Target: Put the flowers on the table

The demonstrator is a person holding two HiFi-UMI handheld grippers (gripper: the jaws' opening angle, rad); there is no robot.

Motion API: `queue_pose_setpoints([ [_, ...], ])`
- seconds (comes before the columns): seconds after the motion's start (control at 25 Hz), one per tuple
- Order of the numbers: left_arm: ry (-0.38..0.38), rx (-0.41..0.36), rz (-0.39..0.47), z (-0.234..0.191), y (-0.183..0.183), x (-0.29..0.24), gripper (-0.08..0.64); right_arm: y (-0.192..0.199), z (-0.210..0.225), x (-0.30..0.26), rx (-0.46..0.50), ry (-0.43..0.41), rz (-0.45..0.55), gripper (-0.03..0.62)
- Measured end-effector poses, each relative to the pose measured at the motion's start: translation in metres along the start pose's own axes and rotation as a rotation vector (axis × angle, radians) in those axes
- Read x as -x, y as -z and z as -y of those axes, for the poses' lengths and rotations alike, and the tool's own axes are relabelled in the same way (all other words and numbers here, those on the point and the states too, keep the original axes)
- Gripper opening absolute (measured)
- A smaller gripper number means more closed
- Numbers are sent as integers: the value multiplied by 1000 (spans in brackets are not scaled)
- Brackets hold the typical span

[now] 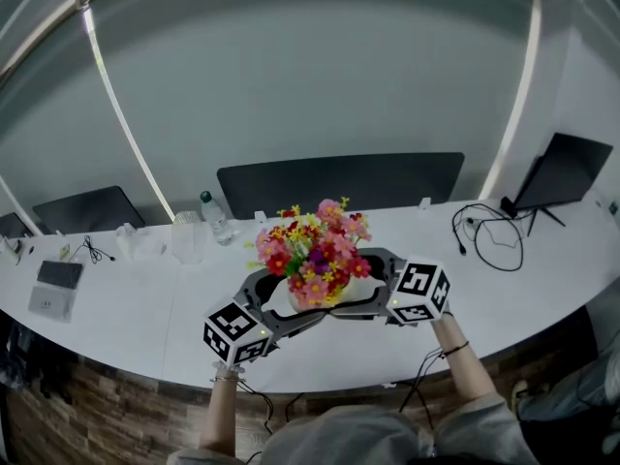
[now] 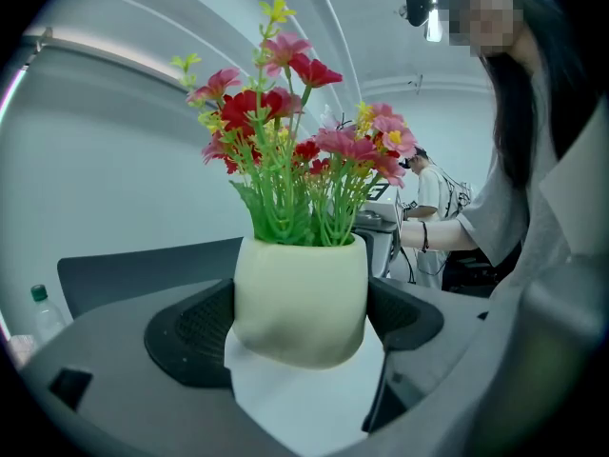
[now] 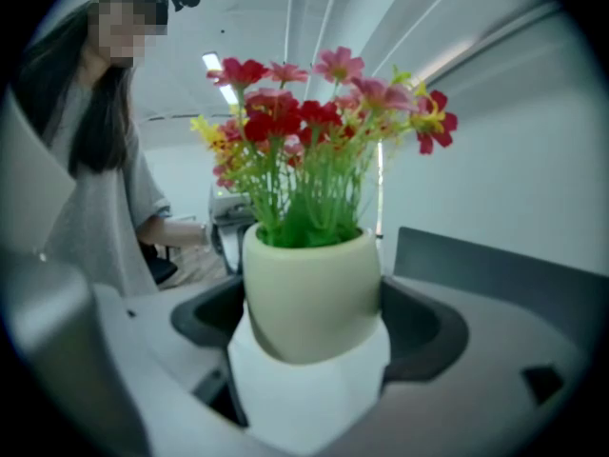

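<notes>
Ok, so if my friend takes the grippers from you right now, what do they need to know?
Left hand-held gripper: shut on the cream flower pot.
Right hand-held gripper: shut on the same flower pot from the opposite side.
The flowers stand upright in it, over the white table near its front edge. I can't tell if the base touches the table.
Done: the pot is gripped and over the table.
Left: probably lower it until it rests, then open both grippers and pull them away.
</notes>
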State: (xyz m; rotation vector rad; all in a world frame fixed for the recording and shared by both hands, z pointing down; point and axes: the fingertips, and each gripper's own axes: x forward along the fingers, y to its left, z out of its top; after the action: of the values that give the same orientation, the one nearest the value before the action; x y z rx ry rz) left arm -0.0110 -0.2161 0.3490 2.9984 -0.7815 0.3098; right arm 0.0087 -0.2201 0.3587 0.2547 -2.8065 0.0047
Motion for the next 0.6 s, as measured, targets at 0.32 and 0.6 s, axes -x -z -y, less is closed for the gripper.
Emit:
queue_pose_setpoints([
  [0.32, -22, 26, -3, -26, 14, -14, 436, 13, 27, -13, -23, -33, 2, 445],
  [0.6, -9, 43, -26, -49, 28, -16, 436, 21, 44, -32, -55, -36, 9, 445],
])
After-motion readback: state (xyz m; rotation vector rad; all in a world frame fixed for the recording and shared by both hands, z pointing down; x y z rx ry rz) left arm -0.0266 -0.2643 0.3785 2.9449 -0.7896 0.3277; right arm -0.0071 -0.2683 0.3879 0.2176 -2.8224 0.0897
